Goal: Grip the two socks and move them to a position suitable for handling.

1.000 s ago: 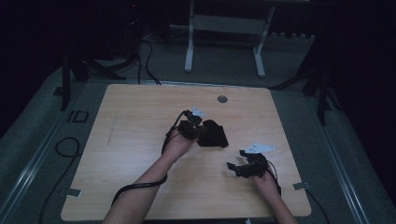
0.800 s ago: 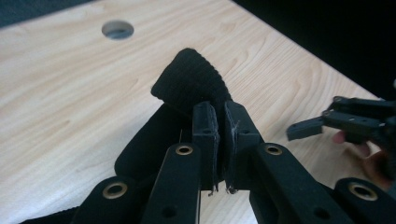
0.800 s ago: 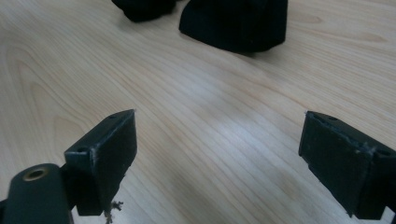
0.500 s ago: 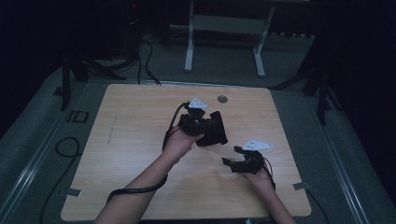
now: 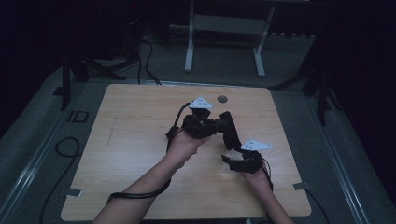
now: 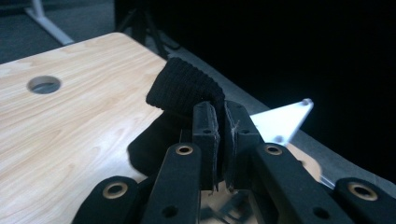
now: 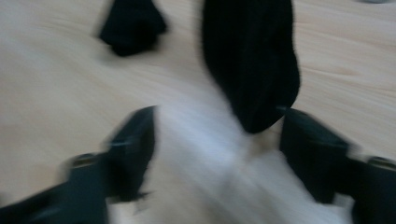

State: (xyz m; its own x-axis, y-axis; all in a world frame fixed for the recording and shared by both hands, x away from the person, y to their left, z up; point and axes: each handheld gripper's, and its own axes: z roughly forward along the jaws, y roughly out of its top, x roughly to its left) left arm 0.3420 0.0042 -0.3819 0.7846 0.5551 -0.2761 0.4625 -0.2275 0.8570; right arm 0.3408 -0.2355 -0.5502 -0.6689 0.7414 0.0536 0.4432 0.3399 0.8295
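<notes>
Left gripper point(image 5: 219, 125), jaws clamped on the black ribbed knit cloth point(image 6: 184, 88), has risen and drawn the cloth off the table; it now hangs stretched below the jaws. Right gripper point(image 7: 217, 140): jaws have just been closing, cloth's lower tip between them, not pinched.

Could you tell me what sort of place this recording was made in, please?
Probably a lab or studio set up for recording: a bare wooden table stands on grey carpet in a darkened room, with loose cables and a metal stand behind it.
</notes>
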